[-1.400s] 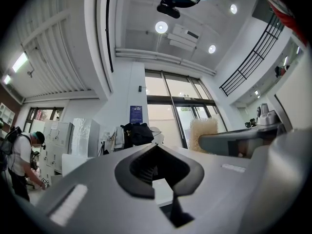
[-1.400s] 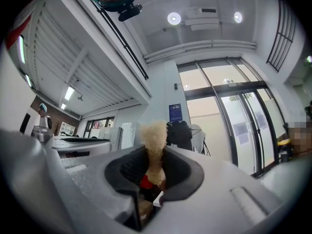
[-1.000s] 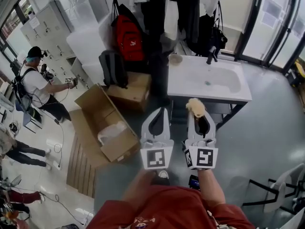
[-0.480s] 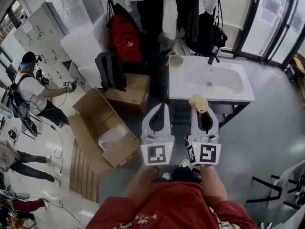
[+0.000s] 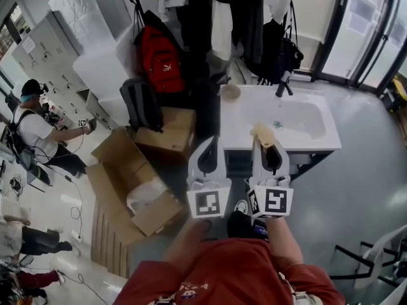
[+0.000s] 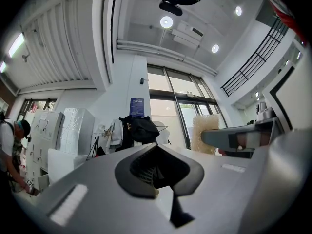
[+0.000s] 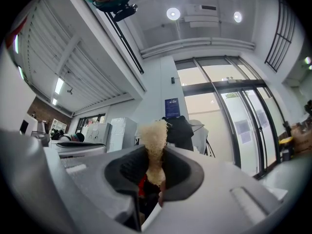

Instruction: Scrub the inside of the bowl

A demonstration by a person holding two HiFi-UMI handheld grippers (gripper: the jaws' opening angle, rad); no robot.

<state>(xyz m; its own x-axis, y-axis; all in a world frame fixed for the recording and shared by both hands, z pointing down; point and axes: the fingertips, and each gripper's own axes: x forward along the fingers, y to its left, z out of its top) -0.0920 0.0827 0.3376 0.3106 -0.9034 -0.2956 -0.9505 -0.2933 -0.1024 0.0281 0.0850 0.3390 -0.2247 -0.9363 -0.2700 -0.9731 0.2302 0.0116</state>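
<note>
Both tongs have neared the white sink desk (image 5: 236, 122): left tongs (image 5: 210, 142) pressed together empty, right tongs (image 5: 263, 140) pinching a pale fibrous scrubber (image 5: 262, 131); small tan bowl (image 5: 229, 91) sits ahead, between them.

Two grippers out front, side by side

We hold the left gripper (image 5: 210, 145) and the right gripper (image 5: 267, 149) parallel, near each other but apart, both pointing away from our chest, with bare forearms (image 5: 280, 240) behind them. The left's jaws meet, empty. The right's are clamped on a pale scrub sponge (image 5: 262, 133) that pokes past the tips.
</note>
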